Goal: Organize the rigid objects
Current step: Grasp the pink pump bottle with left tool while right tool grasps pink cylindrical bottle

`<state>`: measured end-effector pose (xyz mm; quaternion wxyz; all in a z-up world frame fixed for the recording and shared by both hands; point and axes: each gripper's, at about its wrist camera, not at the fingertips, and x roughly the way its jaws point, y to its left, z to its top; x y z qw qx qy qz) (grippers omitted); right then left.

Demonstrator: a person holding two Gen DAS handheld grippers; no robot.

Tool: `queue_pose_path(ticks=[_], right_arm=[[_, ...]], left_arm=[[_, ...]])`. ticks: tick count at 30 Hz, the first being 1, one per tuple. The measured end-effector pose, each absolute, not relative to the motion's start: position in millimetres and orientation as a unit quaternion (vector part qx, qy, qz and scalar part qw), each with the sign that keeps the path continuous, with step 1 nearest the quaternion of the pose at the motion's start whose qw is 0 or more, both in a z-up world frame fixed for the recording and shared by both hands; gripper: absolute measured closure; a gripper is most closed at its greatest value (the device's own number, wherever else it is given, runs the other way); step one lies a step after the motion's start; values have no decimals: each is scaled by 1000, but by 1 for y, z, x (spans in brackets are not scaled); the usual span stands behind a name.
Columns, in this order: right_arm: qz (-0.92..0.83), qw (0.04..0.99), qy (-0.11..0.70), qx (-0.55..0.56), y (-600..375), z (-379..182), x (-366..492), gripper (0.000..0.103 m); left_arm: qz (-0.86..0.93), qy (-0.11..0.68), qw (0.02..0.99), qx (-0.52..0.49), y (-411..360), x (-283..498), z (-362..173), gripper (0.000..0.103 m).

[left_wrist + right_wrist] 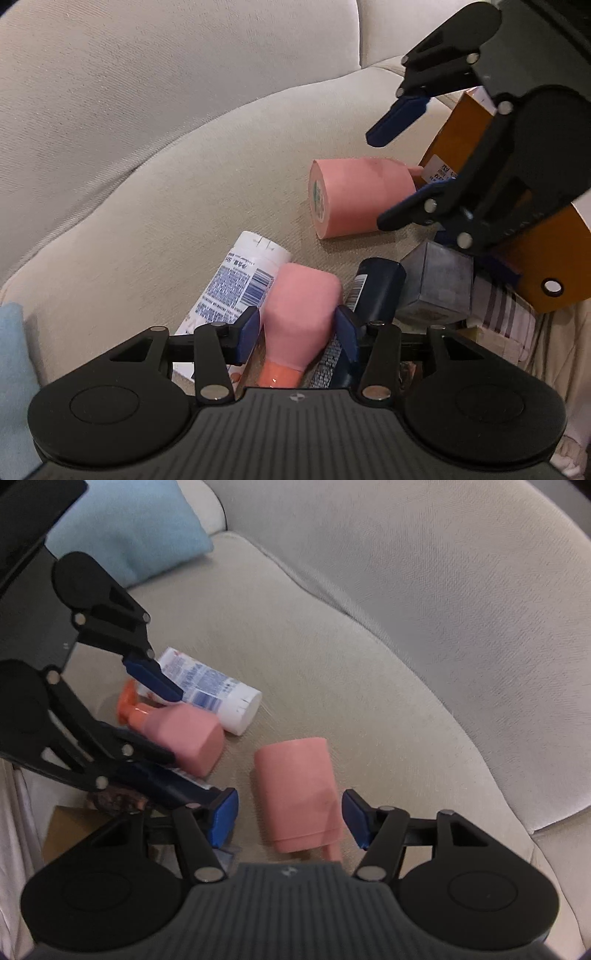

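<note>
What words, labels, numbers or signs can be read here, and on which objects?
None can be quoted with confidence.
White tube: blue print block and barcode, too small.
Dark bottle: barcode and label, blurred.
Orange box: white sticker, characters unclear.
Pink cup: green mark on its base, illegible.

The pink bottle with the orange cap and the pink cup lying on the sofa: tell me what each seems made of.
Pink bottle with the orange cap: probably plastic, with a matte, even-coloured body and a glossier cap that catches a highlight. Pink cup: likely matte plastic too, smooth and one even colour, with a moulded handle and no glare. Beige sofa cushion beneath them: woven fabric, its weave visible.
</note>
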<state>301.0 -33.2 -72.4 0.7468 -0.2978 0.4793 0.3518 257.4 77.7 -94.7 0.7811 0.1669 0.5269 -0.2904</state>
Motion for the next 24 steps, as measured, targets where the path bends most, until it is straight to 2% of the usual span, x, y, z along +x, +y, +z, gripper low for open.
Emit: queue_pose_path(ticks=[3,13,16,24], right_arm=[[352,740,493,-294,-32,-80,316,39],[353,734,523,-250,-34,-93,328,40],[347,735,526,-249,-33,-97,326,41],[336,753,523,-215,-38,-92,321,45]], left_arm=[[-302,537,774,148,81,264,-100,43],[-289,557,771,107,86,270,-101,46],[-281,563,771,97,86,269,-100,49],[-205,540,812,83,75,250,-91,50]])
